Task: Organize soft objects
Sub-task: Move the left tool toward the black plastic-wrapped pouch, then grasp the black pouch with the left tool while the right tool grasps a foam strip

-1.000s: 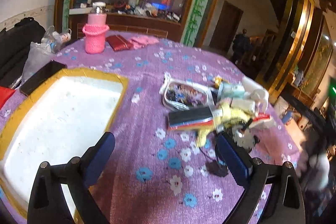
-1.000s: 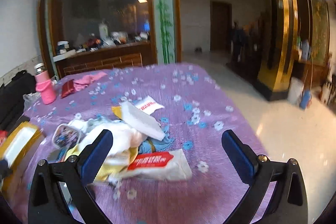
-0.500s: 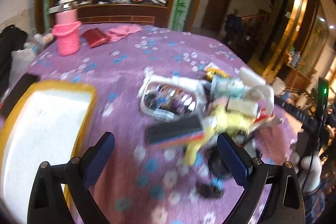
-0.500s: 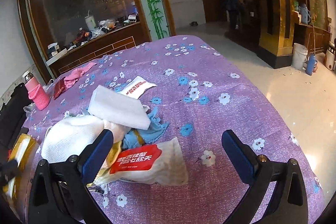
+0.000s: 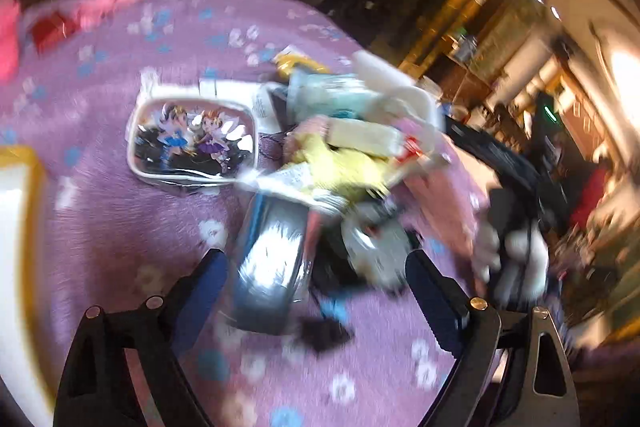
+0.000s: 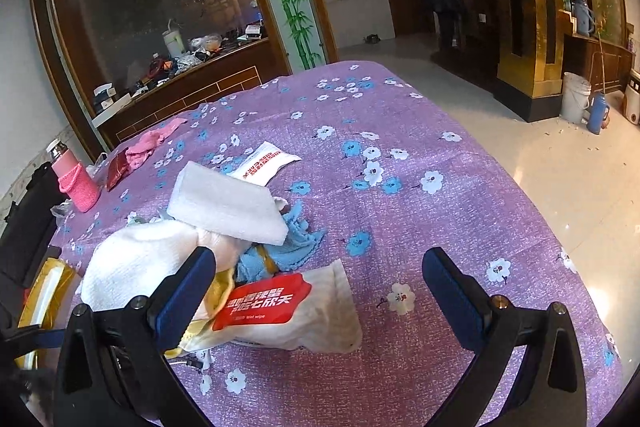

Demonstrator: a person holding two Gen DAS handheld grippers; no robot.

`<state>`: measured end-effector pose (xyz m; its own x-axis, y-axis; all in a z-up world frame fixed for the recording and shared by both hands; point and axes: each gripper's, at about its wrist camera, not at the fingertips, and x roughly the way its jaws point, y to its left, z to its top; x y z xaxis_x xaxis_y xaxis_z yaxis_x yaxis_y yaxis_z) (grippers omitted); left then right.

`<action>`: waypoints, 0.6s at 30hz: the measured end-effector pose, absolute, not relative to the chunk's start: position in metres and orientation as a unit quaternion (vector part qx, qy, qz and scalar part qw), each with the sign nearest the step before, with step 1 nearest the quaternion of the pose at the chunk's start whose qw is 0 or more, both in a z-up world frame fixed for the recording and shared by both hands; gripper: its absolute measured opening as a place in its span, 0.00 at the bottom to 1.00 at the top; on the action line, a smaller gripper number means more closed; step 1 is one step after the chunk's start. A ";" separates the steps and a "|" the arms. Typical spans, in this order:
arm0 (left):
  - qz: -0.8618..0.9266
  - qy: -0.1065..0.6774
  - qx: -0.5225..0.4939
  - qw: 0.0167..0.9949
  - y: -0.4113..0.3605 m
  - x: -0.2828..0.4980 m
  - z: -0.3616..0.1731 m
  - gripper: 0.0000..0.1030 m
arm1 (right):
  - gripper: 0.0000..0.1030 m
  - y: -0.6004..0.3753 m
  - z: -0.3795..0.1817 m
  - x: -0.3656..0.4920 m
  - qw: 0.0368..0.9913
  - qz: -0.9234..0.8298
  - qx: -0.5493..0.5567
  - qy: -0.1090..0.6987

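Note:
A heap of soft things lies on the purple flowered tablecloth (image 6: pixel 400 155). In the right wrist view it holds a white folded towel (image 6: pixel 228 203), a white cloth (image 6: pixel 136 263), a blue cloth (image 6: pixel 292 247) and a wet-wipe pack with a red label (image 6: pixel 280 307). My right gripper (image 6: pixel 320 291) is open and empty just above the wipe pack. The left wrist view is blurred: a yellow cloth (image 5: pixel 344 171), a cartoon pouch (image 5: pixel 192 143) and a shiny grey case (image 5: pixel 272 259) show. My left gripper (image 5: pixel 316 291) is open and empty over the grey case.
A gold-rimmed white tray (image 5: pixel 20 227) sits at the left and also shows in the right wrist view (image 6: pixel 44 291). A pink bottle (image 6: pixel 76 179), a red wallet (image 6: pixel 118 167) and a pink cloth (image 6: pixel 156 139) lie at the far left. A second wipe pack (image 6: pixel 268 163) lies behind the heap.
My left gripper has swung right and forward from the tray toward the heap, blurring its view. My right gripper has moved closer to the wipe pack. Both stay open.

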<state>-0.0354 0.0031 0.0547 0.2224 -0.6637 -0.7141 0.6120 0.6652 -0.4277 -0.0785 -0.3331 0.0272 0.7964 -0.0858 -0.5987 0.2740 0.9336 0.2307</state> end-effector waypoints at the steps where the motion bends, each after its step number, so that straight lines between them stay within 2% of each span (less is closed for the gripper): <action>1: -0.402 0.459 -0.007 0.792 0.007 -0.047 0.061 0.90 | 1.00 -0.333 0.027 -0.079 0.935 -0.097 0.154 0.304; 6: -0.321 0.401 0.117 0.850 0.012 -0.086 0.072 0.90 | 1.00 -0.336 0.026 -0.079 0.933 -0.104 0.159 0.306; 14: -0.285 0.418 0.109 0.855 -0.002 -0.067 0.052 0.90 | 1.00 -0.348 0.037 -0.093 0.936 -0.052 0.193 0.290; 18: -0.287 0.422 0.095 0.855 -0.003 -0.061 0.050 0.90 | 1.00 -0.343 0.045 -0.098 0.935 -0.018 0.155 0.318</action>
